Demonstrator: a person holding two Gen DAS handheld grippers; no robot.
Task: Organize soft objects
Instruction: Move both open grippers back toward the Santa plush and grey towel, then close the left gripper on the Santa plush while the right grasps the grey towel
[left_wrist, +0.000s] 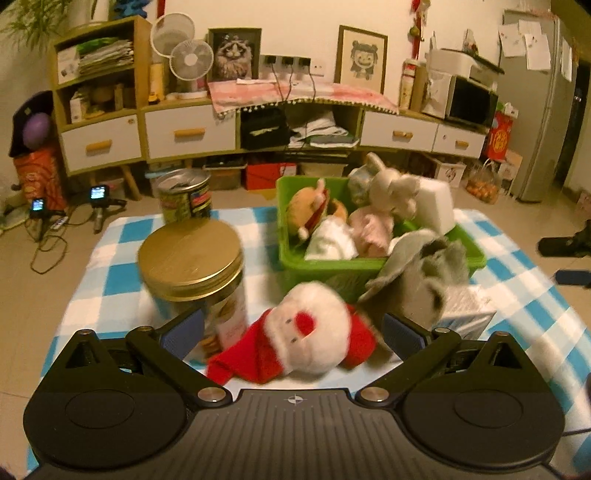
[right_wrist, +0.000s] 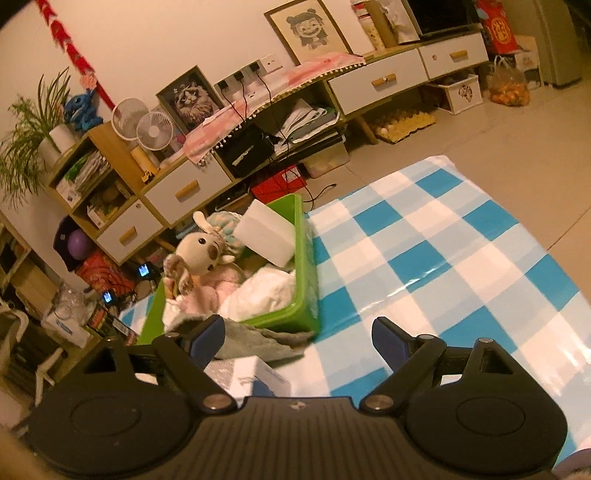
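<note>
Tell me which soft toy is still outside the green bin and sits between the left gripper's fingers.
The Santa plush: red hat, white beard, lying on the checked cloth between the open left gripper fingers. The burger plush and the grey mouse plush are already in the green bin.

Between the blue matt pads, fluffy plush Santa toy (left_wrist: 310, 332) in red and white fleece. Left of the fingers, clear plastic jar (left_wrist: 195, 280) with brushed gold metal lid. Beyond the fingertips, glossy green plastic bin (left_wrist: 369, 266). Underneath, shiny, smooth checked tablecloth (right_wrist: 443, 258).
</note>
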